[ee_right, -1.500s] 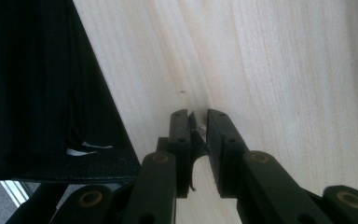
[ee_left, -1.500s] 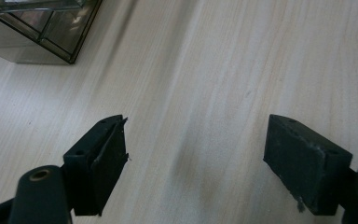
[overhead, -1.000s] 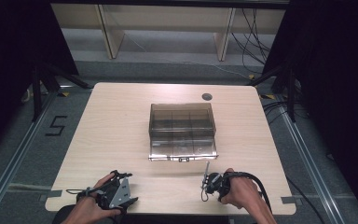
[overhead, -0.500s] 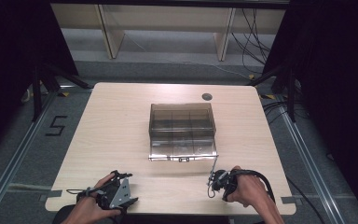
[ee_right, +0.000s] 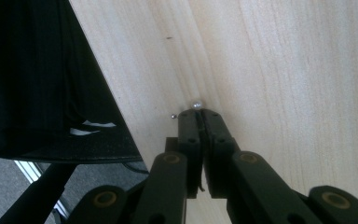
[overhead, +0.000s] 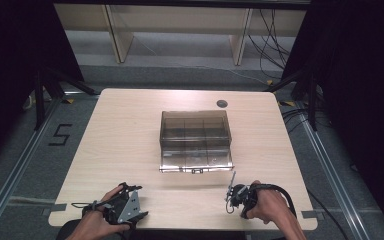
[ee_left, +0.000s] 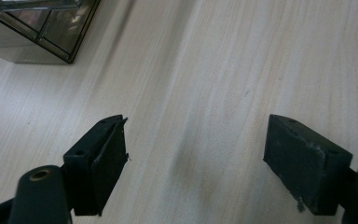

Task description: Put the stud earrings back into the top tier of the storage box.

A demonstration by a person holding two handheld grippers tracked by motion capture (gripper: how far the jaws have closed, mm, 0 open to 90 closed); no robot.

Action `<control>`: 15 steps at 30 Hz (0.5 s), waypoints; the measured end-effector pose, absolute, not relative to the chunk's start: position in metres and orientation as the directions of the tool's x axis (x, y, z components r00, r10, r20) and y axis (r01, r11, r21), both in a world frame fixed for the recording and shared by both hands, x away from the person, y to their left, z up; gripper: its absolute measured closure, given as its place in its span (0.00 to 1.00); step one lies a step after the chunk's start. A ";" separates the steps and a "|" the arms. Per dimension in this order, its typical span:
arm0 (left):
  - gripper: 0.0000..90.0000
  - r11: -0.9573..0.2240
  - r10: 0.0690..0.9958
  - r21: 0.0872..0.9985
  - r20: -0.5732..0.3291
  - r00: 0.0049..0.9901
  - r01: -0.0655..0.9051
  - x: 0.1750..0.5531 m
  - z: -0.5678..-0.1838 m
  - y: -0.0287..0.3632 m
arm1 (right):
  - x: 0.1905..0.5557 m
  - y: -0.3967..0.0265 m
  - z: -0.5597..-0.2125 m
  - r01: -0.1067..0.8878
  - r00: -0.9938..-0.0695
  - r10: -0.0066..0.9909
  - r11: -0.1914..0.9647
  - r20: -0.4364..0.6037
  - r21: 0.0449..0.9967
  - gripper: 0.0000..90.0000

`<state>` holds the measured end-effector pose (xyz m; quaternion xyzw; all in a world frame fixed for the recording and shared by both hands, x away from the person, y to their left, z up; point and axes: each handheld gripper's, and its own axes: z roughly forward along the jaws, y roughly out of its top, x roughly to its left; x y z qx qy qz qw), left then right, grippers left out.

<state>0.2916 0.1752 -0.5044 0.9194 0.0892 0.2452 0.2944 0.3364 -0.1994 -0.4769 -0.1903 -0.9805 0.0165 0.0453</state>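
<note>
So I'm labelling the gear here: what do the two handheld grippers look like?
Both are black. The left gripper carries a grey three-cornered plate and has thick, blocky black pads. The right gripper has slim jaws on arms with brass-coloured pivots, and a black cable loops from it.

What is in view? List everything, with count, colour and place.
table: one, pale wood, centre
box: one, smoky clear, with compartments, mid-table
grommet: one, dark, on the table behind the box
beads: two, silvery, on the table at the right tool's tip, the larger right against it
shelf: one, pale wood, beyond the table
cables: several, black, floor at far right
floor mark: one, black "5", left of the table
hands: two, at the near edge
left tool: one, black, open over bare table
right tool: one, black, shut
</note>
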 end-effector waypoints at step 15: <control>0.23 -0.815 0.304 0.579 0.403 0.863 0.017 0.292 -0.504 0.175 | 0.337 -0.189 -0.471 0.352 -0.932 0.356 0.933 0.058 -0.078 0.91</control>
